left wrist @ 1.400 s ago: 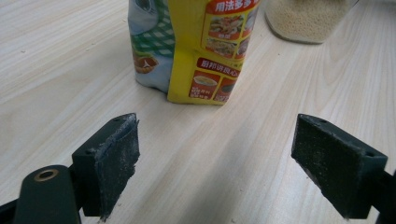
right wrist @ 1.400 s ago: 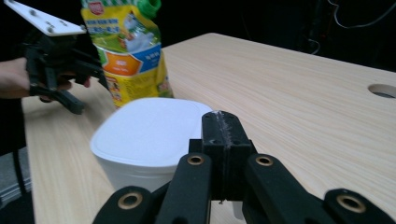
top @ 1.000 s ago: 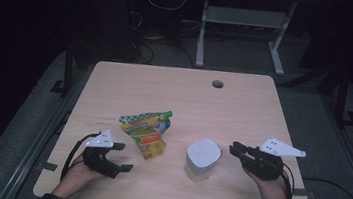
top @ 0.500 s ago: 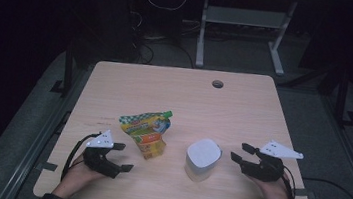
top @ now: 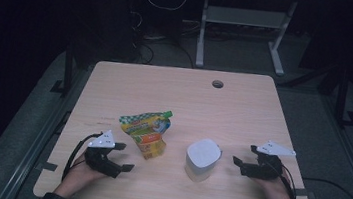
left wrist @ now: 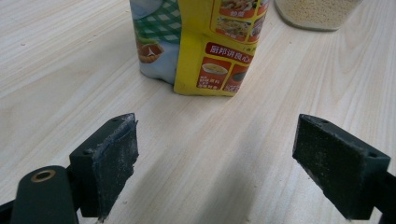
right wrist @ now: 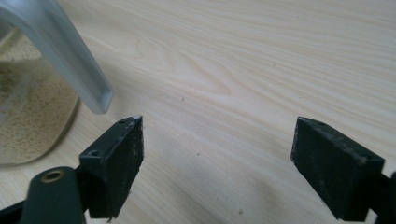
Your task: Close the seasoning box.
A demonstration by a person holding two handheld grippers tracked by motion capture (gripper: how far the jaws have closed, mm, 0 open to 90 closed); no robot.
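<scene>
Now, right gripper jaws just opened wide, empty; reaching toward jar at nine o'clock, squarely; left gripper wide, empty.

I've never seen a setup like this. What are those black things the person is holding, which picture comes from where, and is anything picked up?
A person sits at a wooden table with a handheld claw in each hand: the left claw and the right claw. The high view looks down from above; the other two pictures come from cameras riding on each claw, looking along its black jaws. On the table lie a colourful food pouch and a clear container with a white lid, holding pale grains. Both claws are open and hold nothing; the right claw's jaws have just been opening, with only bare table between them.
</scene>
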